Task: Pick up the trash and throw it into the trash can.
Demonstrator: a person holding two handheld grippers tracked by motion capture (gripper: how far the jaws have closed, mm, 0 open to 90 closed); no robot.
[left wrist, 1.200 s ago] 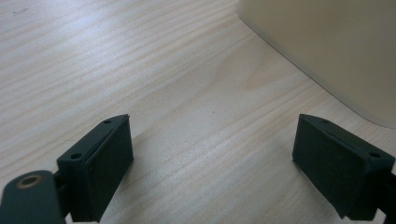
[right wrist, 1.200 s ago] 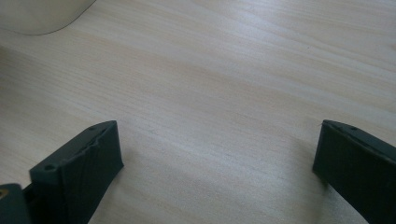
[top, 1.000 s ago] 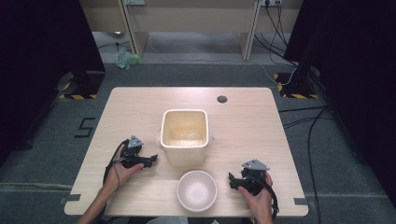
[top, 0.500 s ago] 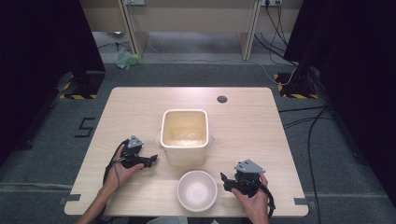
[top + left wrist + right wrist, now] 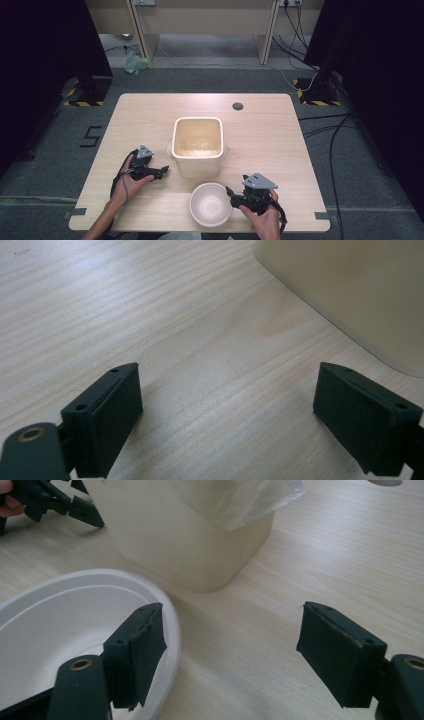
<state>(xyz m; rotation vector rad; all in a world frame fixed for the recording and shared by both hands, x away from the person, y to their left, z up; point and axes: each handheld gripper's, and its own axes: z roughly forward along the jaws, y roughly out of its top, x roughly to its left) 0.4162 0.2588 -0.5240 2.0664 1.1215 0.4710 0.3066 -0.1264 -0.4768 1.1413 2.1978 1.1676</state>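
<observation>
Beside the white bowl (image 5: 210, 203), right hand-held gripper (image 5: 231, 194) low, jaws apart.

One wooden table (image 5: 150, 120) carries two containers: one cream square bin (image 5: 197, 146) near the middle of the tabletop, and one white round bowl (image 5: 210, 204) at the near edge, just in front of the bin. Two hand-held grippers rest over the tabletop, one left gripper (image 5: 159, 172) toward the near left corner and one right gripper (image 5: 230, 194) toward the near right corner, each with two black jaws set apart. One small dark round disc (image 5: 238, 106) sits near the far edge. Two hands hold the grippers, one apiece.
</observation>
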